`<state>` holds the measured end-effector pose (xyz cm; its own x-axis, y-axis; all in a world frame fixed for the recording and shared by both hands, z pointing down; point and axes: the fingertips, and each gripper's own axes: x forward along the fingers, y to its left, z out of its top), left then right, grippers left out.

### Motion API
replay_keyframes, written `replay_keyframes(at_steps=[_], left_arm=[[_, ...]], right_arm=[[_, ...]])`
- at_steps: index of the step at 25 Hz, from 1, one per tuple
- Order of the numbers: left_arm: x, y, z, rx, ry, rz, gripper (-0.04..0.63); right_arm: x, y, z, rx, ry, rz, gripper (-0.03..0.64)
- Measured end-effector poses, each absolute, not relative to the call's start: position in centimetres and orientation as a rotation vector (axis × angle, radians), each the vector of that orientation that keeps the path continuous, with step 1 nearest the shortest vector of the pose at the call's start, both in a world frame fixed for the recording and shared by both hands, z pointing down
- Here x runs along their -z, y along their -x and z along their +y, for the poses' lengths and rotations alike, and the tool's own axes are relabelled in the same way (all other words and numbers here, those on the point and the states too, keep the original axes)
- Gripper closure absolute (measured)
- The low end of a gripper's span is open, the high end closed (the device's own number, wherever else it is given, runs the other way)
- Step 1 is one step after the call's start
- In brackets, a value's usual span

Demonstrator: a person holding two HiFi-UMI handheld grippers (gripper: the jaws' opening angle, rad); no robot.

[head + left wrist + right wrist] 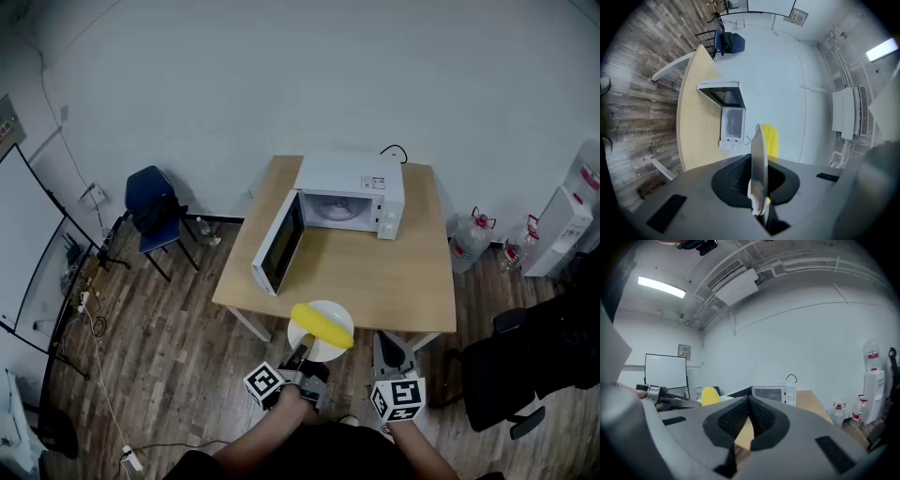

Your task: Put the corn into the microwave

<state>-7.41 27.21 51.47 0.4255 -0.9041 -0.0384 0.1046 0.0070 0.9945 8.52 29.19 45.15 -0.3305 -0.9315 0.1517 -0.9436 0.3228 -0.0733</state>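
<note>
While the left gripper [302, 356] clamps a white plate [331, 308], yellow corn [322, 324] lies across it; right gripper [392, 349] closed, empty.

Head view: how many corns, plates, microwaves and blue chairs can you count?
corn: 1
plate: 1
microwave: 1
blue chair: 1
Total: 4
</note>
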Motion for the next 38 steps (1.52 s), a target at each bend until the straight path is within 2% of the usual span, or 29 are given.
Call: replay_keyframes(at_steps=[14,22,38], left_arm=[[-52.2,5.3,27.7,0.952,-1.327,-0.869,0.575],[-53.4,4.1,24.4,0.944,-1.320,-0.842,0.575],[-54.5,3.6,11.2,0.854,-1.338,-0.813,0.575]], right_arm=[[-45.9,-11.3,29.8,-0.192,-1.749,-2.499,0.557],[-46.5,-13.3,28.1,-0.175,-1.785,-2.519,0.557],[-48.9,-13.2,14.6,-0.281,-1.752,-2.426,0.557]])
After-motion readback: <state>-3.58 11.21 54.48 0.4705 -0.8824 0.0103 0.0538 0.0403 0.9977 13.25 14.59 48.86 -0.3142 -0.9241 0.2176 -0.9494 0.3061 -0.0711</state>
